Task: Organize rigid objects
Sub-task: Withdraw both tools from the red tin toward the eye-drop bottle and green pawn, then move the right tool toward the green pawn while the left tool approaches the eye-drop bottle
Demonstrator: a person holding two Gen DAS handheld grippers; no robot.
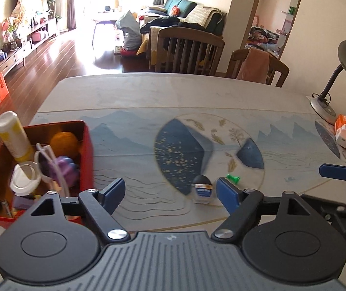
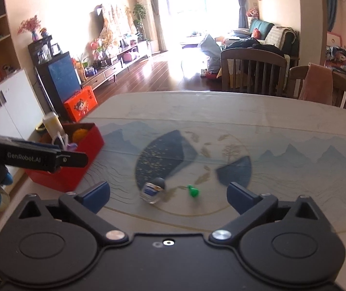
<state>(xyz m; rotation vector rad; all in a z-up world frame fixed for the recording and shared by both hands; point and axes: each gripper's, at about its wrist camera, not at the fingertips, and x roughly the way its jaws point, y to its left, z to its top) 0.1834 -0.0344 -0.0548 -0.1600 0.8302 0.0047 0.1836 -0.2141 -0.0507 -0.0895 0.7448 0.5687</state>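
The left gripper hangs low over the table with its jaws spread wide and nothing between them. Just ahead of its right finger lies a small bottle with a dark cap and a blue label, tipped on its side on the printed cloth; a green piece sits just beside it, a little farther on, apart from the bottle. At the table's left edge stands a red box, already holding an orange ball, a purple toy, a white-and-yellow tube leaning up out of it, and a white ring at the near end; what lies under these is too shadowed to make out. The right gripper is also released, jaws wide apart and empty, with the bottle and green piece lying on the cloth ahead between its fingers, touching neither. Its view is somewhat blurred, so the bottle's label cannot be read there. The red box shows to its left, partly behind the left gripper's arm. A desk lamp stands at the table's far right.
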